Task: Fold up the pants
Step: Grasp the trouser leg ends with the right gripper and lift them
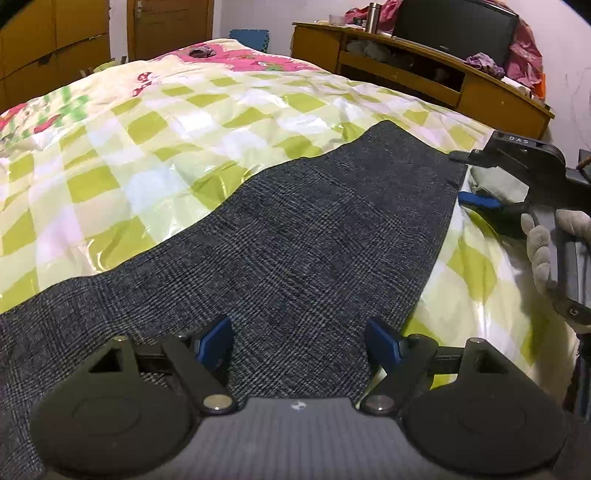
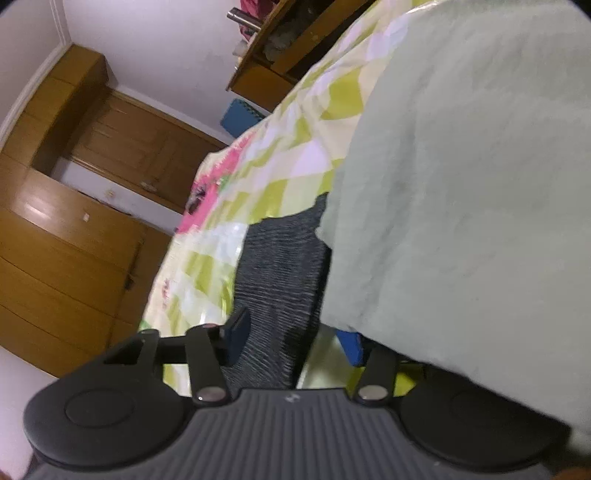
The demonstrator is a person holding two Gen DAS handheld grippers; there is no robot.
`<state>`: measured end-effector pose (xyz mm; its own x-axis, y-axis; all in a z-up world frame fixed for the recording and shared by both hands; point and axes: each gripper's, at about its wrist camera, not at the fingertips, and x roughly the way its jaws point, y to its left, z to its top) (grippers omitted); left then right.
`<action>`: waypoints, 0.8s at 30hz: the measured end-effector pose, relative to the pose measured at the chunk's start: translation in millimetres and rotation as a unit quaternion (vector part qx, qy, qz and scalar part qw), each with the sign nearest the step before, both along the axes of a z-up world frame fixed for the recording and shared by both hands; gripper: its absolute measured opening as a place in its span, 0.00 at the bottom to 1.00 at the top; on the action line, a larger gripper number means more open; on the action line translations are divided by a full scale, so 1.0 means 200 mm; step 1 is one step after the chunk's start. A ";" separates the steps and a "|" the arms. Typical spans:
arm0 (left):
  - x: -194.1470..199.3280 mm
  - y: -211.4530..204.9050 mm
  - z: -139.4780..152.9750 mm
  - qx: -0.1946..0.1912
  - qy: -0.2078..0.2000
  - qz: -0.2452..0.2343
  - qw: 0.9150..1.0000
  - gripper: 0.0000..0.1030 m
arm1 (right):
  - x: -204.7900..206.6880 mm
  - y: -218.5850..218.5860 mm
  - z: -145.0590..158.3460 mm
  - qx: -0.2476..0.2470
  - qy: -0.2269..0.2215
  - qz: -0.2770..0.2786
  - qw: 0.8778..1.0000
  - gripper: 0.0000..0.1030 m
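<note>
Dark grey checked pants (image 1: pixel 295 236) lie flat on the checked bedspread (image 1: pixel 147 147), running from lower left to upper right. My left gripper (image 1: pixel 299 339) is open, low over the near part of the pants, its blue pads on either side of the cloth. My right gripper (image 1: pixel 469 177) is at the far right end of the pants, open, one finger above and one blue pad below the edge. In the right wrist view my right gripper (image 2: pixel 291 332) is open astride the pants' edge (image 2: pixel 280 266), tilted, with a pale green cloth (image 2: pixel 461 184) covering its right finger.
A wooden desk (image 1: pixel 424 74) with a black monitor (image 1: pixel 454 29), a flask and pink clothes stands beyond the bed. Wooden wardrobe and door (image 2: pixel 74 221) are at the far side. A gloved hand (image 1: pixel 546 251) holds the right gripper's handle.
</note>
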<state>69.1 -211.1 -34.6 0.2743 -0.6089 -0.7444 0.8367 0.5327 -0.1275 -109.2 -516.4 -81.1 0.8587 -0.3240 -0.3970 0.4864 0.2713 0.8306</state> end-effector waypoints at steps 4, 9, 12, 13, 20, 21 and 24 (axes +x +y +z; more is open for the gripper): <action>0.01 0.00 -0.01 0.000 0.004 0.004 1.000 0.93 | 0.08 -0.08 -0.02 -0.004 -0.018 -0.012 1.000 0.58; 0.00 0.00 -0.02 -0.010 0.006 0.010 1.000 0.93 | 0.20 -0.09 0.01 0.014 -0.047 0.006 0.999 0.44; 0.02 0.00 -0.06 -0.017 0.021 0.014 1.000 0.97 | 0.29 -0.03 0.11 -0.050 -0.036 0.060 0.996 0.39; 0.02 0.00 -0.07 -0.018 0.017 0.011 1.000 0.98 | 0.34 -0.04 0.11 -0.060 -0.017 0.076 0.995 0.40; 0.02 0.08 -0.02 -0.034 0.014 0.023 0.999 0.98 | 0.42 -0.04 0.11 -0.016 0.025 0.100 0.995 0.08; 0.02 0.11 -0.01 -0.038 0.014 0.028 0.999 0.98 | 0.42 0.00 0.17 -0.023 0.008 0.108 0.994 0.08; 0.04 0.24 0.03 -0.047 0.014 0.048 0.998 0.98 | 0.50 0.20 0.40 -0.086 -0.015 0.169 0.982 0.09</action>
<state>76.5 -163.2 -28.1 0.3143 -0.6490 -0.6929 0.7778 0.5945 -0.2040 -8.7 -477.2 -0.3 0.9389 -0.0787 -0.3350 0.3212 0.5500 0.7709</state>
